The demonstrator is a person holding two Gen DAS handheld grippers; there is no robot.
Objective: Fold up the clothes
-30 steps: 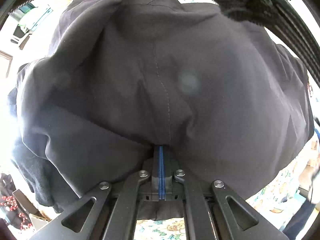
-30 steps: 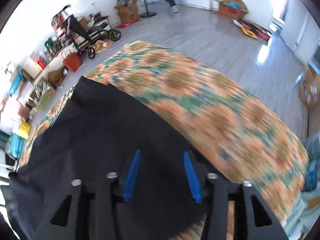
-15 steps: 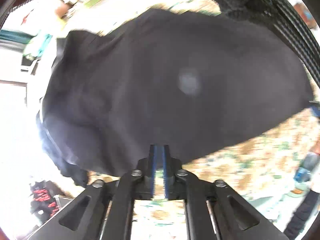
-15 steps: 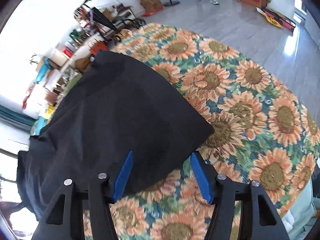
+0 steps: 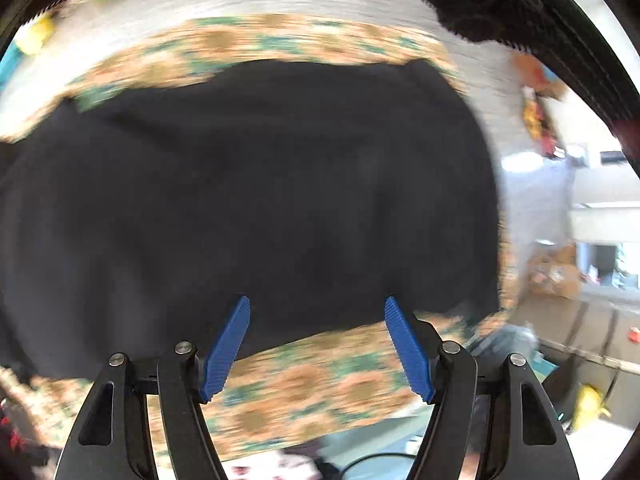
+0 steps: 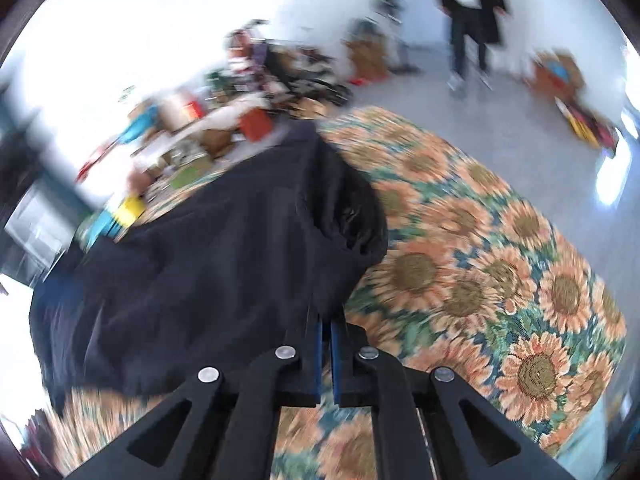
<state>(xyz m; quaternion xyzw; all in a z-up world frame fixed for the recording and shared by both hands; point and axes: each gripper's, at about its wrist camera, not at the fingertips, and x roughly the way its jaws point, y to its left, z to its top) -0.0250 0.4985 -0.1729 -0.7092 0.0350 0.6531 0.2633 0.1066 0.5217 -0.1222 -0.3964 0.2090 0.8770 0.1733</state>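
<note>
- Left gripper (image 5: 318, 342): hovered over the sunflower cloth (image 5: 320, 384), blue pads (image 5: 228, 344) spread wide, nothing between them.
- Black garment (image 5: 248, 200): lay flat toward 12 o'clock of those pads, its near hem just beyond the tips.
- Right gripper (image 6: 325, 354): angled low, pads nearly together, pinching the garment's near edge.
- From that pinch, fabric ran toward 10 and 12 o'clock, bunched at 12.
- Person (image 6: 470, 12): stood far off at 1 o'clock.

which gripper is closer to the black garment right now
Right. The right gripper is shut on the black garment's edge, touching it; the left gripper hangs open just off its near edge.
</note>
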